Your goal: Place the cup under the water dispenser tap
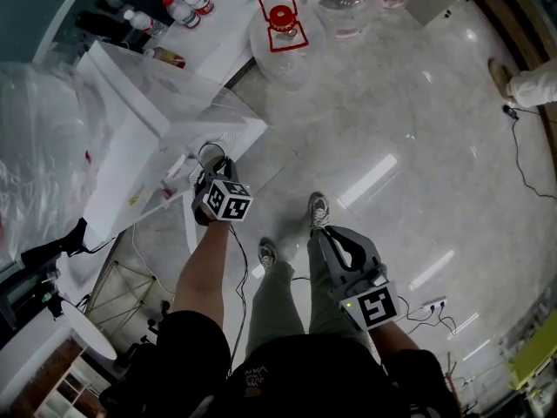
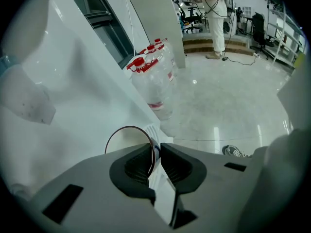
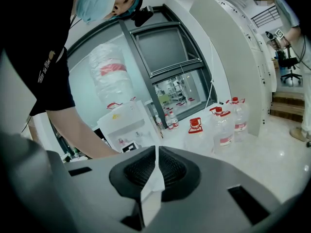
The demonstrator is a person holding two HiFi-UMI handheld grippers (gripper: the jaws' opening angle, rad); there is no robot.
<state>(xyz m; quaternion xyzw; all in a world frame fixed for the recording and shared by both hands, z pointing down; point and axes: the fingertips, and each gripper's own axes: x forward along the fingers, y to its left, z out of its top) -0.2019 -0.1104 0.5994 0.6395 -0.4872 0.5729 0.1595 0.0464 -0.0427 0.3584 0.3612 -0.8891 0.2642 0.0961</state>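
A clear cup [image 1: 211, 152] hangs from my left gripper [image 1: 211, 167], which is shut on its rim and points steeply down. In the left gripper view the two pads pinch the cup's wall [image 2: 130, 139] at the left gripper [image 2: 155, 155], and the round rim shows to their left. The cup is at the front recess of the white water dispenser [image 1: 130, 133], just over its slotted drip tray [image 1: 233, 138]. The dispenser [image 3: 124, 125] carries an upturned bottle [image 3: 112, 76]. My right gripper [image 1: 327, 235] is shut and empty, held low by my legs, also seen as right gripper [image 3: 156, 152].
Large water jugs [image 1: 283, 33] with red caps stand on the floor beyond the dispenser, also seen as jugs [image 2: 156, 81]. Small bottles [image 1: 187, 7] sit on a ledge. My shoes [image 1: 318, 212] and floor cables [image 1: 426, 307] lie below. Another person [image 2: 216, 18] stands far off.
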